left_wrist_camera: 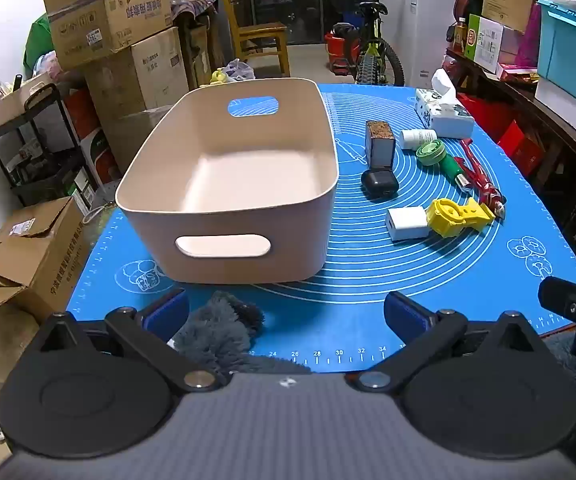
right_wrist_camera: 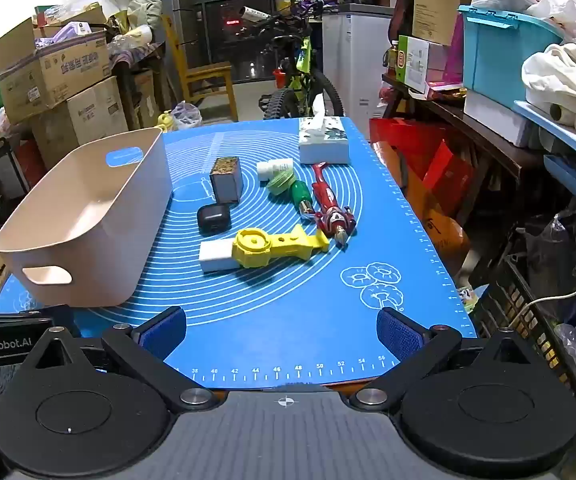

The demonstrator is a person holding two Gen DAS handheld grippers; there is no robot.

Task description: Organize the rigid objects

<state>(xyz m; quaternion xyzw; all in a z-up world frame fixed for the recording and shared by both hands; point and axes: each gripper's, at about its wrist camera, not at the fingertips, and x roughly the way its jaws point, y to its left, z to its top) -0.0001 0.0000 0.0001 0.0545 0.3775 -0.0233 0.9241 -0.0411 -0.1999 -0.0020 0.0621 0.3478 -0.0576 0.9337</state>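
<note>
Both grippers wide, empty: left gripper [left_wrist_camera: 286, 314], right gripper [right_wrist_camera: 282, 330] over the bench's near edge. Bin [left_wrist_camera: 224, 236] empty at bench left; small items, e.g. charger [right_wrist_camera: 216, 256], clustered mid-bench.

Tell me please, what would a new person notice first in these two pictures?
First, the big empty beige bin standing on the left part of the bright blue mat. Next, the cluster of small things to its right, where the yellow plastic piece and the red figure stand out most. Both open tongs hang near the mat's front edge, holding nothing.
</note>
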